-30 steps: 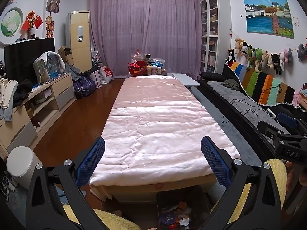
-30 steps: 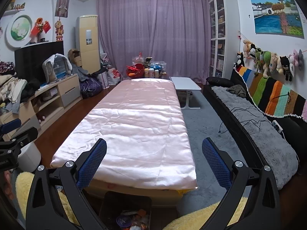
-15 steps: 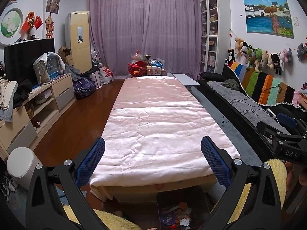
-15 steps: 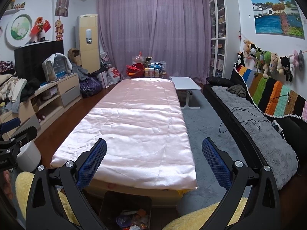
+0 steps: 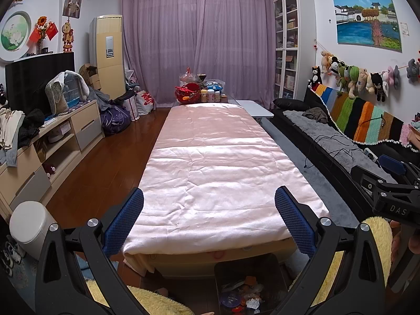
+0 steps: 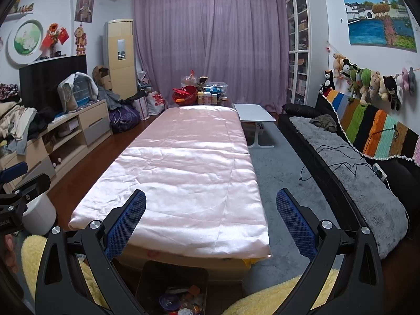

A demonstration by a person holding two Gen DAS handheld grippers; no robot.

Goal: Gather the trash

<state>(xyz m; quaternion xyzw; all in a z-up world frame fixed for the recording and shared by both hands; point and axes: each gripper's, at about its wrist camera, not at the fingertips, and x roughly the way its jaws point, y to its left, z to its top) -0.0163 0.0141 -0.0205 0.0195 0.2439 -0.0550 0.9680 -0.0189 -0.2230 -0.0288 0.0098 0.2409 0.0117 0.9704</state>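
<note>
Black and squarish, the trash bin [image 5: 245, 283] sits on the floor just below me at the foot of the long table, with bright scraps of trash [image 5: 241, 298] lying in its bottom. My left gripper [image 5: 209, 225] hangs above it with its blue-padded fingers spread wide, gripping nothing. My right gripper [image 6: 210, 227] is beside it, equally wide and empty, over the same bin [image 6: 172, 286]. Ahead, the pink satin cloth [image 5: 218, 173] covers the table top. A white round bin [image 5: 30, 223] stands on the wood floor to my left.
</note>
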